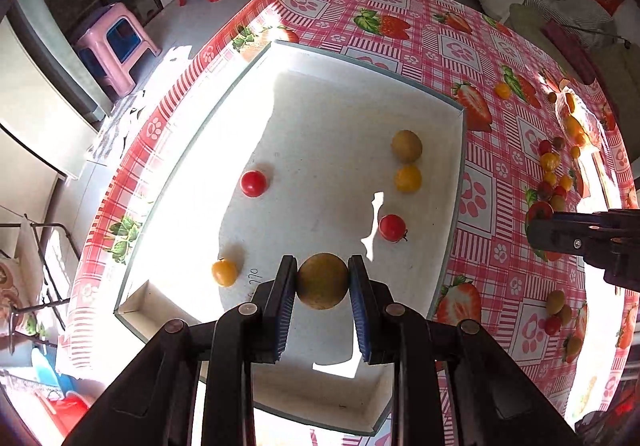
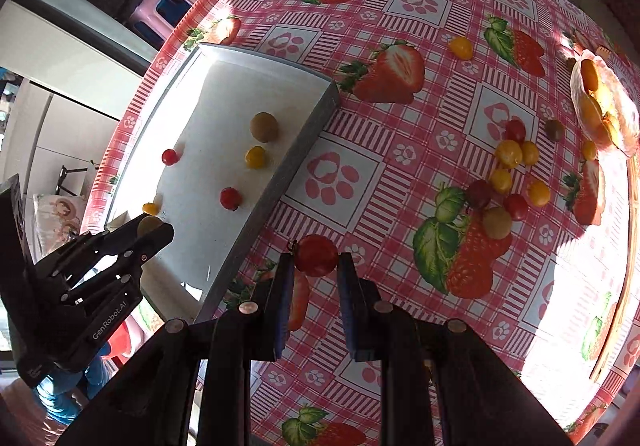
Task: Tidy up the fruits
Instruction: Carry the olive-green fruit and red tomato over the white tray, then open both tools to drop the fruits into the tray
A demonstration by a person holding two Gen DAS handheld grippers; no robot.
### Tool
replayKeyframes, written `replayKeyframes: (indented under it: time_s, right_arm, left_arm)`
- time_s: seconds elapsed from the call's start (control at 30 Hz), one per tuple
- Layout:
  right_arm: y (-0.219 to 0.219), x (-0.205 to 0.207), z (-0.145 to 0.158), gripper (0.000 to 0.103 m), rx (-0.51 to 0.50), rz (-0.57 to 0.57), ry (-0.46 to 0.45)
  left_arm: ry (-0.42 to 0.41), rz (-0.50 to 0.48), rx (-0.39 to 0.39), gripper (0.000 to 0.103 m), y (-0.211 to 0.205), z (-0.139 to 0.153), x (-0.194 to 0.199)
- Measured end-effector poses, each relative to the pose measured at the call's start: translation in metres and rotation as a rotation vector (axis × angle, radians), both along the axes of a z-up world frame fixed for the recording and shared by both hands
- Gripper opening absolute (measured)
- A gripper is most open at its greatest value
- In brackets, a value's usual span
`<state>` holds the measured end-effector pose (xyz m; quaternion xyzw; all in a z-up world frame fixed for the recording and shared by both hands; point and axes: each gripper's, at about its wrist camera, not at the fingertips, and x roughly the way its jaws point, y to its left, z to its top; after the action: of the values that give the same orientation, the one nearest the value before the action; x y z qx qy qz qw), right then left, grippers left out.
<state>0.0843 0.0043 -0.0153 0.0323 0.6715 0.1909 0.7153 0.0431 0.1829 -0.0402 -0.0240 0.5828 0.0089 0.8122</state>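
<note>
My left gripper [image 1: 322, 273] is shut on an olive-green round fruit [image 1: 322, 281] and holds it over the near part of the white tray [image 1: 360, 70]. The tray holds two red tomatoes [image 1: 253, 183], two yellow tomatoes [image 1: 407, 178] and another olive fruit [image 1: 406, 145]. My right gripper [image 2: 313, 266] is shut on a red tomato [image 2: 316, 255], held above the tablecloth just right of the tray's edge [image 2: 280, 182]. The left gripper also shows in the right wrist view [image 2: 150, 227].
A cluster of several red, yellow and dark small fruits [image 2: 508, 182] lies on the strawberry tablecloth [image 2: 400, 26] to the right. A pink bag with orange fruits [image 2: 604, 102] lies at the far right. One yellow tomato [image 2: 461, 47] sits alone farther back.
</note>
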Motion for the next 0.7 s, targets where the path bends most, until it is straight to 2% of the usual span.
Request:
replayKeyframes:
  time_s: [0.4,0.7]
  right_arm:
    - [0.072,0.052,-0.029,0.024,0.034,0.071,0.033]
    - [0.112,0.089,-0.058,0.024,0.022,0.092,0.056]
  left_arm:
    - [0.026,0.071,0.026,0.028,0.025,-0.032,0.028]
    - [0.041,0.047,0.044,0.028,0.020,-0.044,0.028]
